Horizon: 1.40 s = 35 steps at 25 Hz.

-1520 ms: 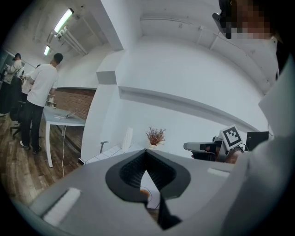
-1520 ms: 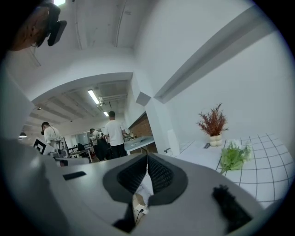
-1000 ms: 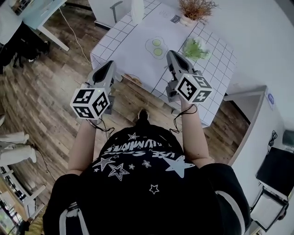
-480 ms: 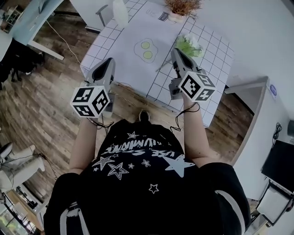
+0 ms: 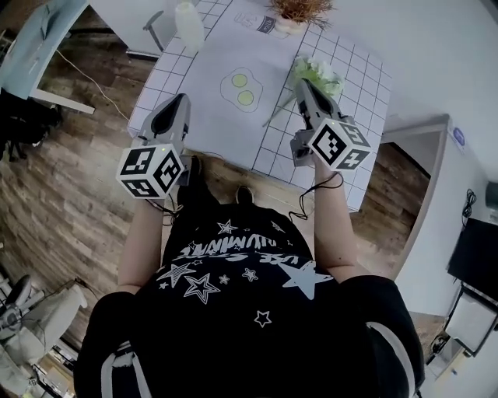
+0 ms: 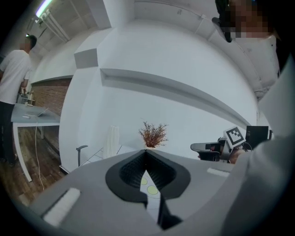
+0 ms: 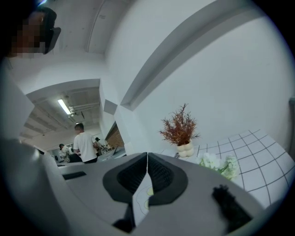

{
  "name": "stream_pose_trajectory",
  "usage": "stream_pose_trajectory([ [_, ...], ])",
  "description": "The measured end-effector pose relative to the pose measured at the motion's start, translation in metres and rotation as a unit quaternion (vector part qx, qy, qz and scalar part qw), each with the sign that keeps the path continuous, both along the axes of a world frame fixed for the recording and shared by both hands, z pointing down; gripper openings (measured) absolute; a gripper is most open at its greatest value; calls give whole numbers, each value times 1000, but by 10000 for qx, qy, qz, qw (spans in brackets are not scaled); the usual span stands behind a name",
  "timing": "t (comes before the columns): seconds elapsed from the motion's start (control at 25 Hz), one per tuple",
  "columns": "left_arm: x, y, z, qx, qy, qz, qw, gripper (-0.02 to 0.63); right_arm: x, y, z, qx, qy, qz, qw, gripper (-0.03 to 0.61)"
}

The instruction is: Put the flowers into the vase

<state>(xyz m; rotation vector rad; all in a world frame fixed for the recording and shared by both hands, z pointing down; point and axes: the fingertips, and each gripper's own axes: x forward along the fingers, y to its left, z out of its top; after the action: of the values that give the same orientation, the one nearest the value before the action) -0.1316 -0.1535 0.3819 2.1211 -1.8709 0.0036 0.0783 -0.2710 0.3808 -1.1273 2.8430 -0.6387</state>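
Observation:
A bunch of white and green flowers point(image 5: 317, 73) lies on the checked table point(image 5: 354, 93), towards its right side. The tall white vase point(image 5: 187, 23) stands at the table's far left corner. My right gripper point(image 5: 300, 82) is shut and empty, its tip just short of the flowers' stems. My left gripper point(image 5: 183, 99) is shut and empty too, over the table's near left edge. In the left gripper view the shut left gripper point(image 6: 146, 153) points past the vase point(image 6: 112, 142). In the right gripper view the flowers point(image 7: 220, 164) lie right of the shut right gripper point(image 7: 147, 155).
A dried reddish plant in a white pot point(image 5: 294, 12) stands at the table's far edge. A fried-egg-shaped mat point(image 5: 240, 85) lies mid-table. A chair point(image 5: 155, 25) stands by the vase corner, and a desk point(image 5: 35, 43) at far left. People point(image 7: 85, 145) stand far behind.
Both grippers have moved forward to the table, from over the floor to its near edge. The right gripper has closed in on the flowers. Both stayed shut.

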Motion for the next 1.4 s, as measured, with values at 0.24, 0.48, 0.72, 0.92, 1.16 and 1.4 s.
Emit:
stream_pose_trajectory([
  [0.24,-3,-52,4,8,105,943,9955,9,24,-24,-3,-32,85,1088,9940,12],
  [0.48,-3,-106,0,46,159,1792,9837,9,47,-32,-2,-147,343,2094,9771,12],
  [0.72,1,-139,7,34,241,2397,9706,9,57,-26,59,-1279,858,2528,9552,12],
  [0.92,3,-157,13,-20,262,2765,9606,9,50,-28,112,-2043,1280,2742,9310,14],
  [1.16,13,-172,17,-50,271,3106,9501,9,43,-36,152,-2858,1350,2741,9083,118],
  [1.4,14,-178,27,-219,369,3363,9408,9,36,-47,190,-3562,1446,2796,8798,157],
])
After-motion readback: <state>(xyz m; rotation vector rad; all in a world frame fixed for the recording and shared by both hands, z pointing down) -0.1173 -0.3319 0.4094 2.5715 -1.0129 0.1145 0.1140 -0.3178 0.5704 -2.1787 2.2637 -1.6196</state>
